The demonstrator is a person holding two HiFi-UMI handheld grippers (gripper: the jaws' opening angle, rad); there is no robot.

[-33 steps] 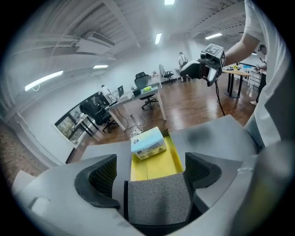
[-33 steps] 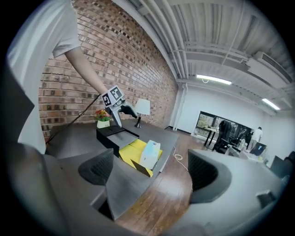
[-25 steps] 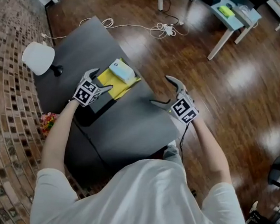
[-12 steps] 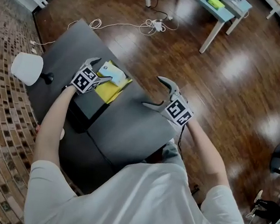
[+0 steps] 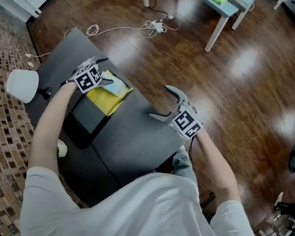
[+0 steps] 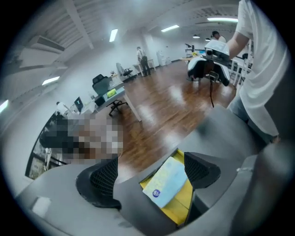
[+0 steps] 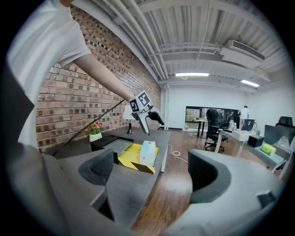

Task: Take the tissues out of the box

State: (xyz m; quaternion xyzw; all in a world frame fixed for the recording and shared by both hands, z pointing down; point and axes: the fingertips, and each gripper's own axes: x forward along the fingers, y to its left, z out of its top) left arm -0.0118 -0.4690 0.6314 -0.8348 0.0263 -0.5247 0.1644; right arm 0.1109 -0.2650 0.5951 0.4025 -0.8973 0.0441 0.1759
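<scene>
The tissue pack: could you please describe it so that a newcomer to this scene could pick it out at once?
Find the dark grey table by the brick wall; near its edge facing the wooden floor lies a yellow box. The tissue pack is the small pale blue packet on that yellow, the only light blue thing there, unlike the black box and white lamp nearby.

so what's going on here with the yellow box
A person stands at a dark table with a gripper in each hand. The left gripper hangs over the pale blue tissue pack lying on the open yellow box. Its jaws are apart, having just closed a little, and are not yet gripping the pack. The right gripper hovers open and empty near the table's edge.
</scene>
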